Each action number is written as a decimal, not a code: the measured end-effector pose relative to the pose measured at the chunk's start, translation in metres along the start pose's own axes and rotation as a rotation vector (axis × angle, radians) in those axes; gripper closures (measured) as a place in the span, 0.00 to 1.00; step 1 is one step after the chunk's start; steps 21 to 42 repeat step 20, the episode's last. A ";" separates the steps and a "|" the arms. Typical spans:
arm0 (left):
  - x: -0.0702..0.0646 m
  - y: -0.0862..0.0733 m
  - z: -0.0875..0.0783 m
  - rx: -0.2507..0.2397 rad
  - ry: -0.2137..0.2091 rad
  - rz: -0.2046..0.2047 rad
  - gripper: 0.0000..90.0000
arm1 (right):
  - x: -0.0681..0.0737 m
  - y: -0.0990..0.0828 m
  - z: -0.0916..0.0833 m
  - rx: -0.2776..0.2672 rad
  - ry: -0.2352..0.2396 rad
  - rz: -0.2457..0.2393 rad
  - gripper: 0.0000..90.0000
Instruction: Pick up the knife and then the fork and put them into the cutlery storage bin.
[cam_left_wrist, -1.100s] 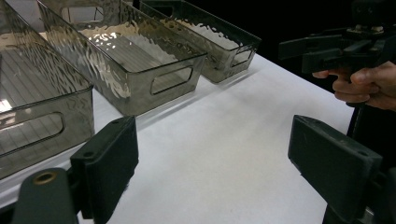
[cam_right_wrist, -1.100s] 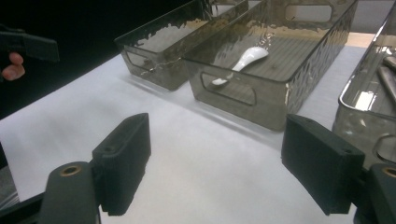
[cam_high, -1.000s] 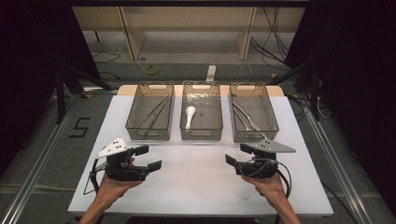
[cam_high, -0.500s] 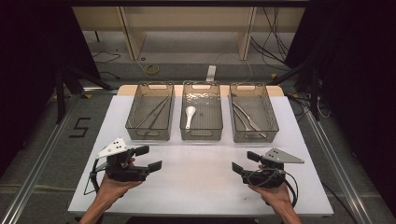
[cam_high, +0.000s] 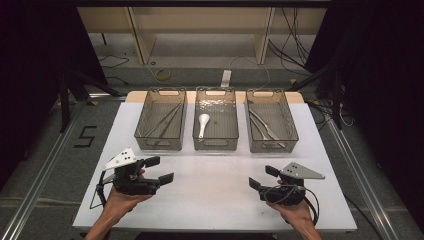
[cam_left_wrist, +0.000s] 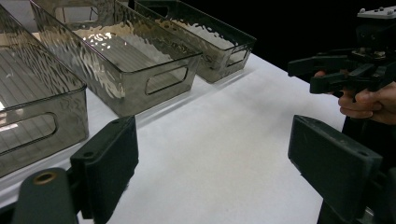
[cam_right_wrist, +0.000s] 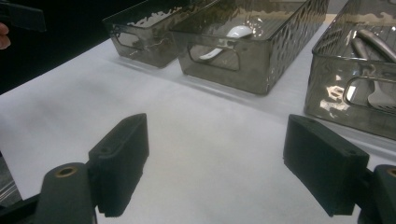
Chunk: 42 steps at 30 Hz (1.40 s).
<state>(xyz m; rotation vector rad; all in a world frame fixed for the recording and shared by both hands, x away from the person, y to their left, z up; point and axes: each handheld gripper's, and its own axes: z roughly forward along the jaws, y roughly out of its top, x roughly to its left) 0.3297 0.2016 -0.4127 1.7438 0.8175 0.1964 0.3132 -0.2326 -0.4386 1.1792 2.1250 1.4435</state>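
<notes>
Three smoked plastic bins sit in a row at the frame's centre: the left bin (cam_high: 161, 120) with thin sticks, the middle bin (cam_high: 215, 119) with a white spoon (cam_high: 202, 123), the right bin (cam_high: 271, 121) with metal utensils. My left gripper (cam_high: 159, 170) and right gripper (cam_high: 262, 177) hover low over the white table (cam_high: 215, 192), jaws spread, empty. A "5" (cam_high: 85, 136) marks the floor at left.

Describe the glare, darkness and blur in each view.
High view: bright white table, dark surroundings. Left gripper view: glare on the middle bin, its own jaws blurred up close. Right gripper view: highlights on the white spoon, black background at upper left.
</notes>
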 end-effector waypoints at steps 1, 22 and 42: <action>0.000 0.000 0.000 0.001 0.000 0.001 0.17 | 0.000 0.000 0.000 -0.001 -0.003 -0.002 0.26; 0.000 0.000 0.000 0.004 0.000 0.003 0.17 | -0.001 0.002 -0.002 -0.009 -0.014 -0.001 0.25; 0.000 0.000 0.000 0.004 0.000 0.003 0.17 | -0.001 0.002 -0.002 -0.009 -0.014 -0.001 0.25</action>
